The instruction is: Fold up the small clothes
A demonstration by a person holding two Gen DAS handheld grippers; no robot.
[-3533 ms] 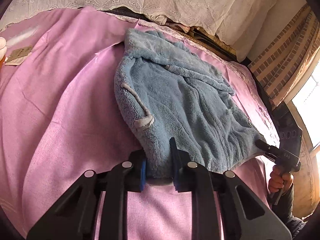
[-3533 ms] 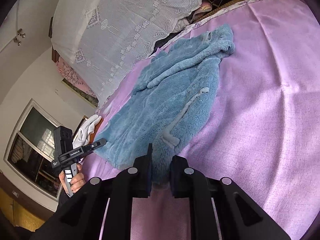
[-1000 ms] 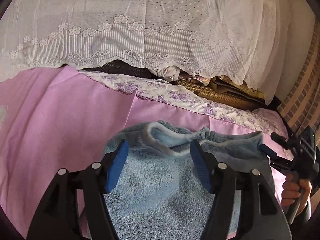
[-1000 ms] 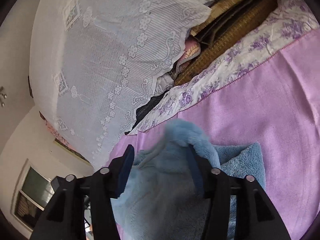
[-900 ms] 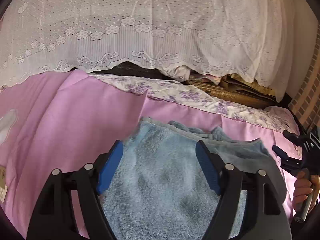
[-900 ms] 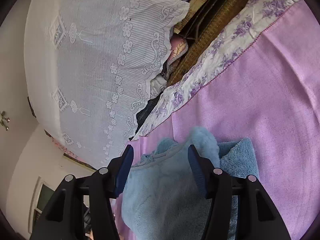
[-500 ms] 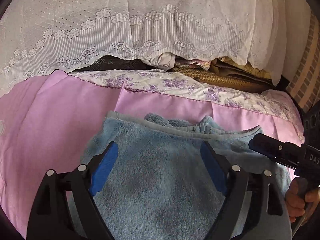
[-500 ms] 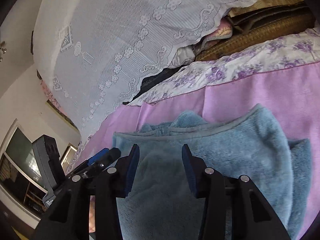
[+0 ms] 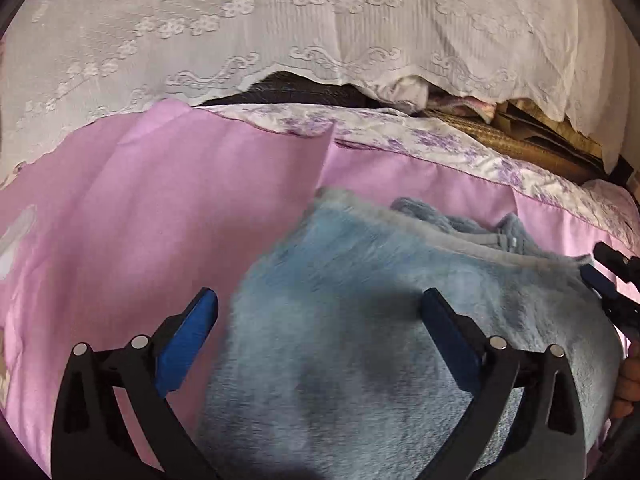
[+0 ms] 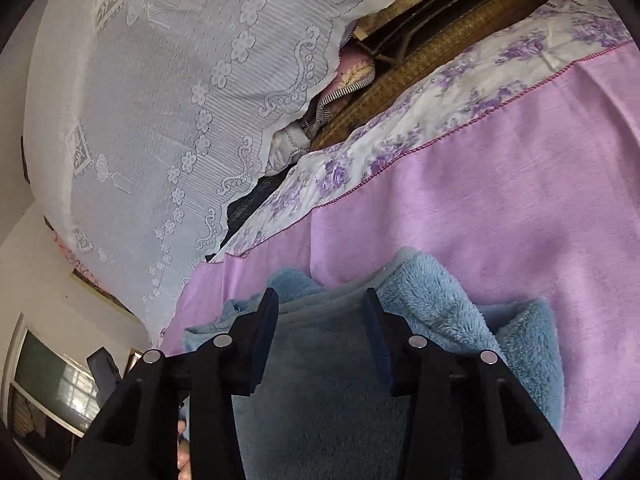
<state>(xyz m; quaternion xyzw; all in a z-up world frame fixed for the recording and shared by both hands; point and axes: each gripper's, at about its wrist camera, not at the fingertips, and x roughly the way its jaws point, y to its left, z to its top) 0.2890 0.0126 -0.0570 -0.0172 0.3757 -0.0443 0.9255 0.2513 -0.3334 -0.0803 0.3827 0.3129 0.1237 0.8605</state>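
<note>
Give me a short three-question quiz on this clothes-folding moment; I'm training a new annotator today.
1. True or false: the fluffy light-blue fleece garment lies on a pink bedsheet.
2. What hangs behind the bed? A) white lace cloth B) green curtain C) bare wooden board
3. Fill in: the left gripper's jaws are ____ over the garment, gripping nothing.

Key:
1. True.
2. A, the white lace cloth.
3. Opening; its blue pads stand wide apart. The right gripper is open too, its pads clear of the fleece.
</note>
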